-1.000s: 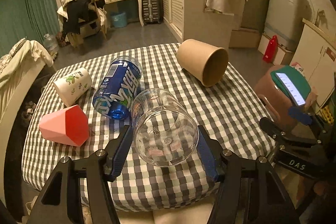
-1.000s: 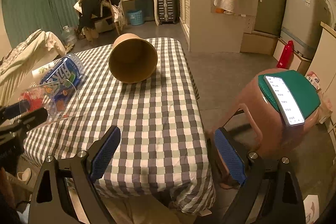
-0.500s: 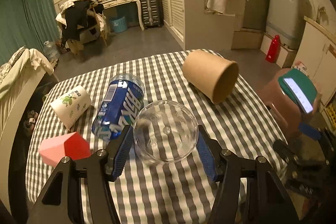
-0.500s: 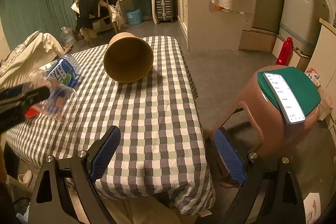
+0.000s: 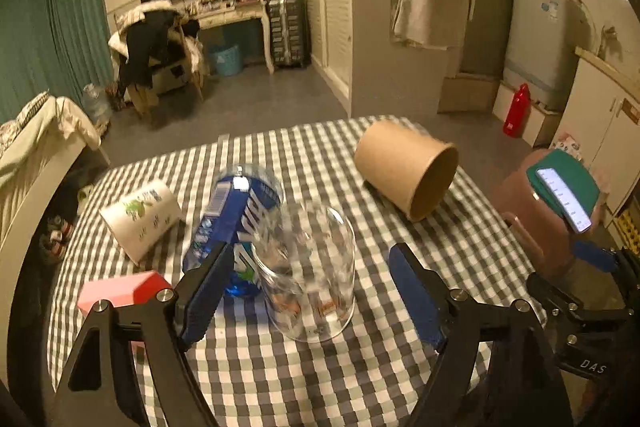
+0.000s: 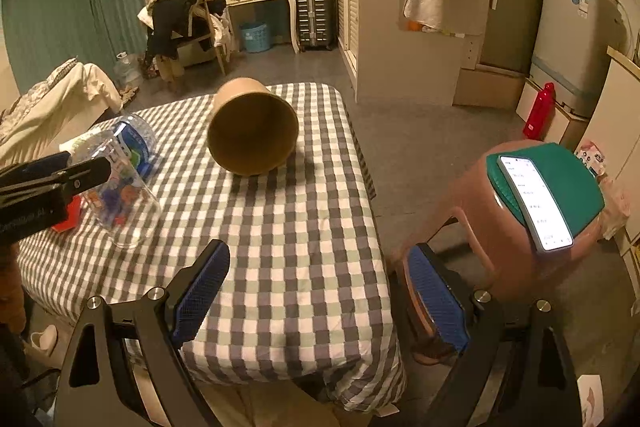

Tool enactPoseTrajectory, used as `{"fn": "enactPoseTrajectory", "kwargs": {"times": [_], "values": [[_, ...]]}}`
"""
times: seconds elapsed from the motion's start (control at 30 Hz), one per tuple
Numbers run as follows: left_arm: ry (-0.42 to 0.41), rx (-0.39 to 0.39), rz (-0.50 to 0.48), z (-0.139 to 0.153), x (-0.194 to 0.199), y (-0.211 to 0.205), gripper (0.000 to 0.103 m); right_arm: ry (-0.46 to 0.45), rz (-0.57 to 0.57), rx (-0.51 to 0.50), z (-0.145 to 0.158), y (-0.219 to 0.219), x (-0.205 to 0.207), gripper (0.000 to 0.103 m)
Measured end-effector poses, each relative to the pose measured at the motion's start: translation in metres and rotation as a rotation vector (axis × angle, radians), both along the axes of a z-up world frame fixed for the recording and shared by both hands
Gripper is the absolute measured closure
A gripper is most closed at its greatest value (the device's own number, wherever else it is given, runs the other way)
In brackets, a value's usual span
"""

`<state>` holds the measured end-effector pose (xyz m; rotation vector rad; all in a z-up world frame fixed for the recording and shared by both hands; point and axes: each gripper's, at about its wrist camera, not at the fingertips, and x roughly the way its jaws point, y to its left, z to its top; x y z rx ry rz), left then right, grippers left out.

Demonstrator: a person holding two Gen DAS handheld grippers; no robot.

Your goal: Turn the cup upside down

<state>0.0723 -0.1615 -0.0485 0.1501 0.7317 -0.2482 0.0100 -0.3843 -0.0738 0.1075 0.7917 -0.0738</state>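
A clear plastic cup (image 5: 310, 273) stands upside down, rim on the checked tablecloth (image 5: 304, 379), a little blurred. My left gripper (image 5: 310, 293) is open; its blue pads (image 5: 206, 295) stand apart on either side of the cup, not touching it. The cup also shows in the right wrist view (image 6: 120, 195), partly behind the left gripper's arm (image 6: 44, 183). My right gripper (image 6: 316, 299) is open and empty over the table's near right corner.
On the table lie a brown paper cup (image 5: 408, 169) on its side, a blue-labelled bottle (image 5: 236, 223), a white printed cup (image 5: 140, 221) and a pink faceted cup (image 5: 124, 291). A brown stool with a phone (image 6: 534, 201) stands right of the table.
The clear cup was held lying sideways in my left gripper; it has been turned rim down onto the cloth and the left jaws have opened off it. The right gripper has not moved.
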Motion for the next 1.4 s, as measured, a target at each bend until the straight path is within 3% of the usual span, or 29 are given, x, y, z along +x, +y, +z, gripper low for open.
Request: {"fn": "enactPoseTrajectory", "kwargs": {"times": [0.2, 0.4, 0.67, 0.87, 1.1, 1.17, 1.4], "values": [[-0.076, -0.048, 0.011, 0.026, -0.015, 0.018, 0.02, -0.041, 0.015, -0.005, 0.017, 0.009, -0.005, 0.012], [-0.17, -0.09, 0.097, 0.049, -0.04, 0.05, 0.02, -0.14, 0.05, -0.014, 0.053, 0.019, -0.015, 0.012], [-0.188, -0.045, 0.201, 0.043, -0.059, 0.083, 0.02, -0.239, 0.126, -0.032, 0.092, 0.054, -0.022, 0.012], [-0.213, -0.031, 0.227, 0.036, -0.065, 0.094, 0.02, -0.211, 0.183, -0.033, 0.08, 0.086, -0.013, 0.012], [-0.196, -0.028, 0.242, 0.026, -0.064, 0.102, 0.013, -0.174, 0.195, -0.049, 0.063, 0.101, -0.005, 0.012], [-0.188, -0.04, 0.245, 0.023, -0.064, 0.103, 0.004, -0.174, 0.189, -0.056, 0.063, 0.101, -0.004, 0.008], [-0.18, -0.037, 0.24, 0.02, -0.062, 0.106, 0.004, -0.175, 0.162, -0.052, 0.061, 0.1, -0.002, 0.001]]}}
